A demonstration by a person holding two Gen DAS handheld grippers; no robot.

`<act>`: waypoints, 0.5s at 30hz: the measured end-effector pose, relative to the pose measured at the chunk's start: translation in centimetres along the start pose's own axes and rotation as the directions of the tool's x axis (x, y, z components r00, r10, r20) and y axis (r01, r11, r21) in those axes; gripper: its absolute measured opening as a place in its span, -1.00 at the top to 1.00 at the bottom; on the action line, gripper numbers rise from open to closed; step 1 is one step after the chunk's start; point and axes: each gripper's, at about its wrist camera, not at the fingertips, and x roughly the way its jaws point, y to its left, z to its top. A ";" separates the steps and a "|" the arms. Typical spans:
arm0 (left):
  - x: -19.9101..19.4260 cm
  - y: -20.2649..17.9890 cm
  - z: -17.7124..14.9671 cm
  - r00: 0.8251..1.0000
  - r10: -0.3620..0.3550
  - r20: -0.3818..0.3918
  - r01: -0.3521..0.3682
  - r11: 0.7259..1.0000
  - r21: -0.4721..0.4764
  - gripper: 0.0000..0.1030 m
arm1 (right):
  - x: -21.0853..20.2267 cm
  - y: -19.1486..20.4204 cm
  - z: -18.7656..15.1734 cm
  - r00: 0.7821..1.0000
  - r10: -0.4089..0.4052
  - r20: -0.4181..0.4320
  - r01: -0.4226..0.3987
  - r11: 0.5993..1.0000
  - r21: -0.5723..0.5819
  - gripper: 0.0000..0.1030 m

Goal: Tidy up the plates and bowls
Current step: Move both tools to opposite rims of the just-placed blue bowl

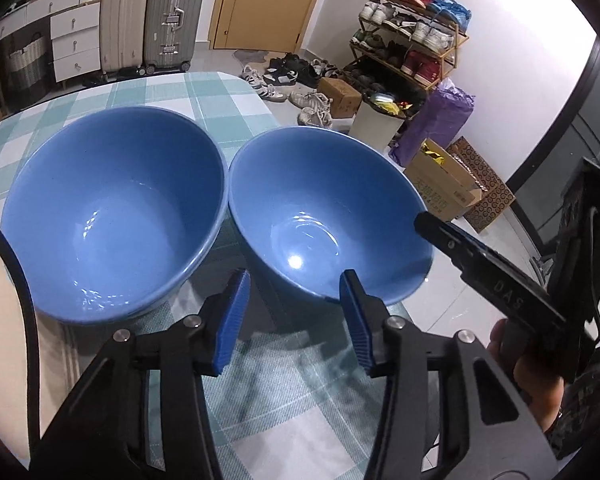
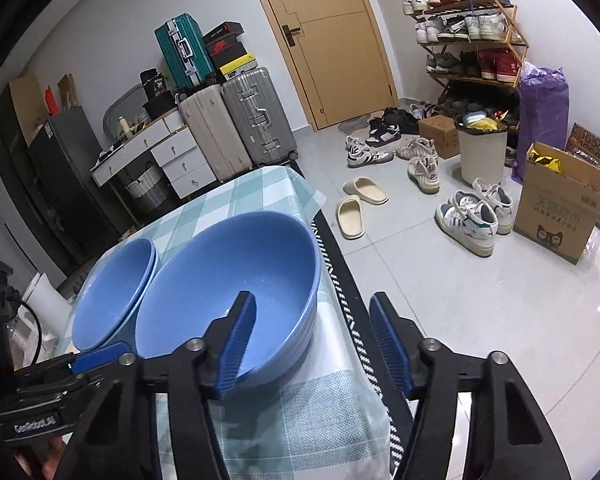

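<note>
hand-held grippers [image 1: 294, 316] [image 2: 312, 340] wide open, empty

I see two blue bowls upright: right bowl [image 1: 324, 216] just ahead of my left gripper [image 1: 296, 320]. Left bowl [image 1: 112, 220] sits beside it, apparently nested on another.

2 bowls side by side on tabletop [image 1: 228, 92]: left bowl [image 1: 112, 220] w/ another nested under it, right bowl [image 1: 328, 216] at tabletop's right edge. Shoe rack [image 2: 472, 40] & suitcases [image 2: 236, 120] behind, on floor.
</note>
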 end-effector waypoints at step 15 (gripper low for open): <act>2.3 1.6 1.2 1.000 0.008 0.019 -0.007 1.000 -0.012 0.44 | 2.3 0.6 -0.9 0.998 0.065 0.001 -0.065 0.998 0.003 0.45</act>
